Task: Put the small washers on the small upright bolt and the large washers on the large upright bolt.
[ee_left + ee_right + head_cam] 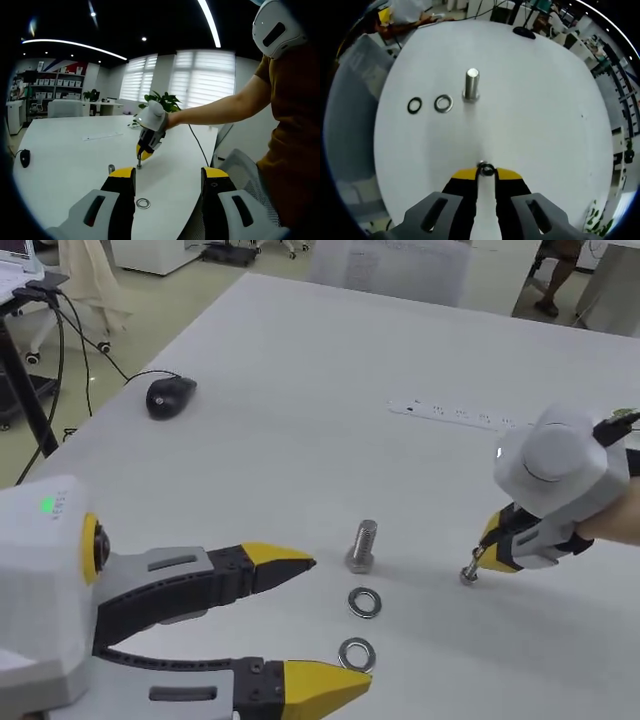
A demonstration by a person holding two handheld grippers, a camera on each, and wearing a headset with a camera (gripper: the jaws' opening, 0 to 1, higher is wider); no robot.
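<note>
A large upright bolt [363, 545] [471, 85] stands mid-table, with two large washers [364, 602] [356, 653] lying flat in front of it; they are also in the right gripper view [443, 103] [414, 105]. My left gripper [325, 625] [168, 175] hovers open beside those washers, nothing between its jaws. To the right, my right gripper [482, 558] [486, 172] points down at the small upright bolt [469, 573] [139, 164], its jaws close together on a small washer [486, 169] at the bolt's top. One large washer [143, 203] lies between the left jaws' line of sight.
A black mouse [170, 395] lies at the table's far left edge. A white power strip [455, 413] lies at the back right. The person's arm [220, 107] reaches over the table from the right. The table edge runs close on the left.
</note>
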